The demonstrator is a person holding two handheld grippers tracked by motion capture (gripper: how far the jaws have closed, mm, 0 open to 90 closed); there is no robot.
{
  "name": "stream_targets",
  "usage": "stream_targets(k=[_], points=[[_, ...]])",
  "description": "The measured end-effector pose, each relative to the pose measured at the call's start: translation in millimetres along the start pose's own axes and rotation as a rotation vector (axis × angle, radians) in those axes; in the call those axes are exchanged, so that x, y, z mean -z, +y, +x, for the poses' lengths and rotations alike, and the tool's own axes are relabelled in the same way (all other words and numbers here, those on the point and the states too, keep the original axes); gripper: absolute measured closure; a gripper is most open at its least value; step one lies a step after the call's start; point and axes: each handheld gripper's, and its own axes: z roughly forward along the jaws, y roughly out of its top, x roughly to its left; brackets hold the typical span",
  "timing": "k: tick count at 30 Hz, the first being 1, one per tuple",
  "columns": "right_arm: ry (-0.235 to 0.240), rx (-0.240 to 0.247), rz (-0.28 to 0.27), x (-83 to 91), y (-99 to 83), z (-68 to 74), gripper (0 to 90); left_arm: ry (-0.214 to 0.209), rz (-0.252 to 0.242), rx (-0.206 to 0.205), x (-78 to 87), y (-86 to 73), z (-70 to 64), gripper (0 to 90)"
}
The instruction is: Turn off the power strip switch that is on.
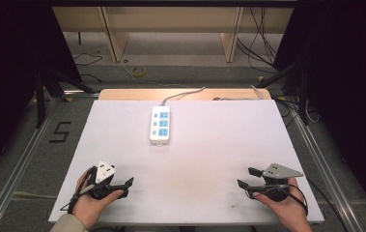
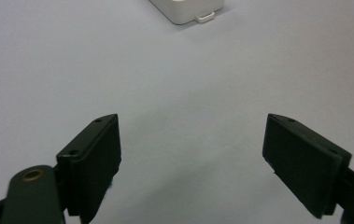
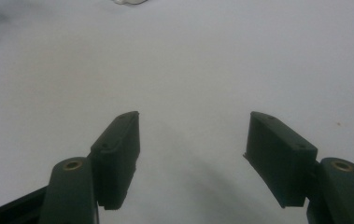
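The power strip (image 1: pixel 160 125) sits well ahead of both my grippers, out past the middle of the table (image 1: pixel 209 145), lying flat with its white cord running off the far edge; from my left gripper (image 1: pixel 126 185) it's ahead and off to the right, from my right gripper (image 1: pixel 246 177) ahead and off to the left. In the left gripper view I just catch its near end (image 2: pixel 188 10) up top, nothing between my jaws but bare table. So I'd say I'm at the very start, nothing touched yet. Both sets of jaws are spread wide, holding nothing, each low near my edge of the table and well apart from the other. Next move, I reckon, is reaching forward and inward to the strip, and it's flat, so coming at its sides will take some care. Writing-wise: no brand readable on the strip, just blue sockets; there's a black "5" (image 1: pixel 60 131) on the floor left of the table.
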Motion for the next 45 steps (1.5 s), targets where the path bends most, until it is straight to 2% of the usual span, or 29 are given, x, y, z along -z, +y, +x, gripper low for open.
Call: stream_targets(k=[4,7,10,13,15,16,21,27,31,45], points=[[-0.005,-0.002,0.000,1.2,-0.2,0.1,35.8,0.008,-0.009,0.005,1.2,0.7,0.6,24.2],[-0.004,-0.002,-0.001,1.2,0.2,0.7,35.8,0.018,-0.016,0.001,3.1,1.5,1.0,33.8],[-0.003,-0.002,0.000,1.0,0.2,1.0,35.8,0.038,-0.016,-0.028,5.3,2.4,1.8,57.3],[-0.004,-0.003,-0.001,1.0,0.0,0.5,35.8,0.046,0.011,-0.043,6.1,2.2,2.7,78.7],[-0.003,-0.003,-0.001,1.0,0.0,0.4,35.8,0.044,0.024,-0.035,7.0,2.3,2.8,87.7],[-0.003,-0.002,0.000,1.0,0.0,0.5,35.8,0.043,0.029,-0.034,7.7,2.8,3.1,89.2],[-0.003,-0.002,0.000,1.0,0.0,0.8,35.9,0.032,0.035,-0.004,9.0,5.6,2.4,89.5],[-0.004,-0.002,-0.001,0.8,0.1,0.9,35.9,0.033,0.045,0.000,9.3,11.9,0.9,89.6],[-0.003,0.000,0.003,0.6,-0.2,1.0,35.9,0.015,0.045,0.016,8.6,13.4,-1.7,89.5],[-0.002,-0.002,0.005,-0.3,-0.5,1.2,35.9,0.015,0.051,0.036,2.6,27.7,-5.6,89.6]])
